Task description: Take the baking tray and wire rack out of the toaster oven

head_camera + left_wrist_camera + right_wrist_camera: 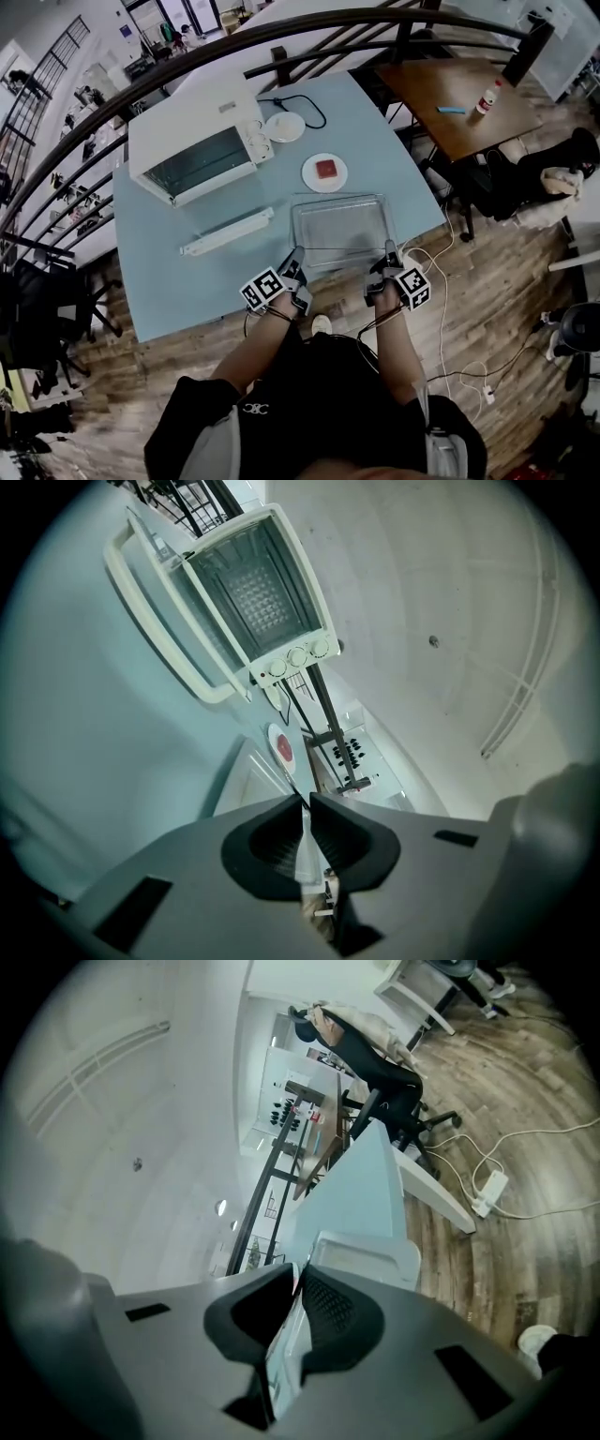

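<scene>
One red-centred plate near baking tray

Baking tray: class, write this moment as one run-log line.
baking tray: at table near edge | left claw: shut on tray rim | right claw: shut on tray rim | toaster oven: door open

The light blue table carries a white toaster oven at its far left, door folded open. Right of it lie a round white dish and a black cable. Nearer are a small plate with something red and, at the front edge, the baking tray.
</scene>
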Available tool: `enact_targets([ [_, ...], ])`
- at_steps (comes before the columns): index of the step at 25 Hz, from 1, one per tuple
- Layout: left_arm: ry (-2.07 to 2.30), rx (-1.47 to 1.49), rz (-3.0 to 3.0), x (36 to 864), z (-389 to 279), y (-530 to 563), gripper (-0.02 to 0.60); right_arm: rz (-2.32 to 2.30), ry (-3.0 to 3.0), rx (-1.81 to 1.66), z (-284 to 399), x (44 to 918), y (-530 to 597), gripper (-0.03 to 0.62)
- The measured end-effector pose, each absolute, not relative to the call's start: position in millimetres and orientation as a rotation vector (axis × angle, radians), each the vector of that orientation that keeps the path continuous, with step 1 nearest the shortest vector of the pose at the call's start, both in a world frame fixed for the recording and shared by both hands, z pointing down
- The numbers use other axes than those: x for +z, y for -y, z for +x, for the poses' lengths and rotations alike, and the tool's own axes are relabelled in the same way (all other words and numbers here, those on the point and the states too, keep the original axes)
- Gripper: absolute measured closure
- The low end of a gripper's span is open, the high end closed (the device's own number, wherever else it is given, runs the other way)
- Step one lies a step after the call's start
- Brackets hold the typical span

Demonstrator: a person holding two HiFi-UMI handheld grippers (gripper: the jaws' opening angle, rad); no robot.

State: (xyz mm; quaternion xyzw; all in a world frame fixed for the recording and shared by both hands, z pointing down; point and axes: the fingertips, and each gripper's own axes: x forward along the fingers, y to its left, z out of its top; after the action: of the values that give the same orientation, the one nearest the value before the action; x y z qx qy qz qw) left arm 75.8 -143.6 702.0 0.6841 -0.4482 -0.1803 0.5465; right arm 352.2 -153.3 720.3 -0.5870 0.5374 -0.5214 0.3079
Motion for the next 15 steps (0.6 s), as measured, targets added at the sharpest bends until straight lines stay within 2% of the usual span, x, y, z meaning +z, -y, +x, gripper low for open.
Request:
enact_targets([
  [15,1.111,-0.106,1.647,758,81,103,0.523,-1.775,-1.373,-1.523,357,768,126,0.545],
])
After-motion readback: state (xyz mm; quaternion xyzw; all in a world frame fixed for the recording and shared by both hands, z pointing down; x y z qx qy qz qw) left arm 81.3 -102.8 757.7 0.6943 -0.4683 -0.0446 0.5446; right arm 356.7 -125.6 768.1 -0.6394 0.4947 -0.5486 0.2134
